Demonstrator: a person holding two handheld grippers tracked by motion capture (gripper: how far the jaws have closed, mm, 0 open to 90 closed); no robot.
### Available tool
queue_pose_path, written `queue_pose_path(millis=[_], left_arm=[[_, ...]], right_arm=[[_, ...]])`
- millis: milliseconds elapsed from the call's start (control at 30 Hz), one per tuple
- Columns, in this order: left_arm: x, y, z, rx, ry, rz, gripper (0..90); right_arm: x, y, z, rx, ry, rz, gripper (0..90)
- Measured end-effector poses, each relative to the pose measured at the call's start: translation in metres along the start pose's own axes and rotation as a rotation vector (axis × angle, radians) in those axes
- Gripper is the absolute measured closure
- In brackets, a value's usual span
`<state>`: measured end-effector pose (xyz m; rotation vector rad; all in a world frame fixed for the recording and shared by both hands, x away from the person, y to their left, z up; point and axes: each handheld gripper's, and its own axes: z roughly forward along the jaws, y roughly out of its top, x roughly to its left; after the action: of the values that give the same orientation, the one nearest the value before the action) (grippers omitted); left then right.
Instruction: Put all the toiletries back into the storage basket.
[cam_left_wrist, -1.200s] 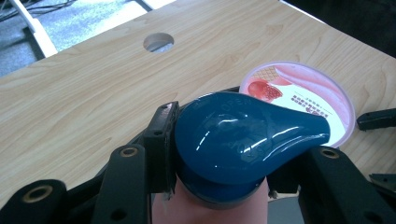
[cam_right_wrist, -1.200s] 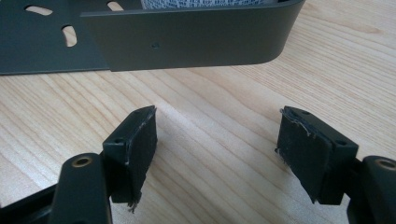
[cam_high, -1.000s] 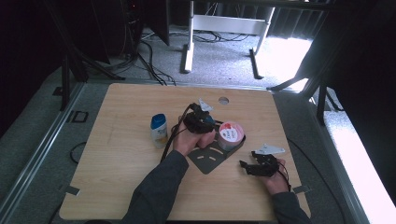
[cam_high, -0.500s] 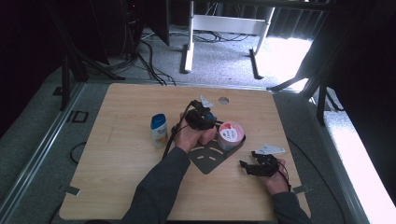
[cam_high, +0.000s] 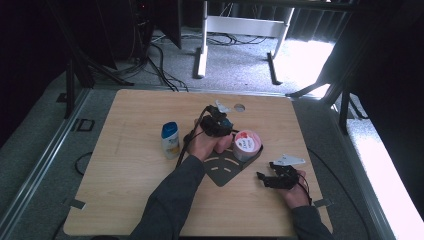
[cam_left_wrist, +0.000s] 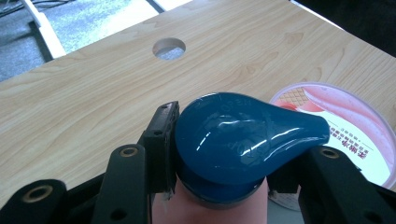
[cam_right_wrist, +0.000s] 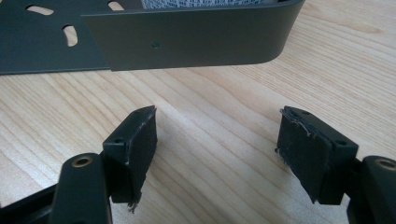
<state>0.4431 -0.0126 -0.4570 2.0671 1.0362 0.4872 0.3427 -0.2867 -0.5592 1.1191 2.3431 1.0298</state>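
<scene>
Left gripper (cam_left_wrist: 219, 186) — clamped on blue-capped bottle (cam_left_wrist: 243, 140)

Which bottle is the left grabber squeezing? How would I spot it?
Start at the dark metal tray in the middle of the wooden table. On it, beside the pink-lidded tub, the left gripper clamps a bottle. Its glossy dark-blue teardrop cap differs from the white bottle standing apart.

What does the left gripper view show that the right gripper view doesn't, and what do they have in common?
Left gripper view: the left gripper shut on a bottle's blue cap, a pink-lidded tub beside it, and a round hole in the table. Right gripper view: the right gripper, open with nothing between its jaws, facing the dark metal rack's wall. Both show the wooden tabletop.
</scene>
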Motion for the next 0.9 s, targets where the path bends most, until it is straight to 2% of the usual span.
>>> queue_pose_path(millis=[900], left_arm=[[-0.0011, 0.0051, 0.0087, -0.027, 0.009, -0.047, 52.8]], right_arm=[[0.0002, 0.0000, 0.0001, 0.000, -0.001, 0.000, 28.1]])
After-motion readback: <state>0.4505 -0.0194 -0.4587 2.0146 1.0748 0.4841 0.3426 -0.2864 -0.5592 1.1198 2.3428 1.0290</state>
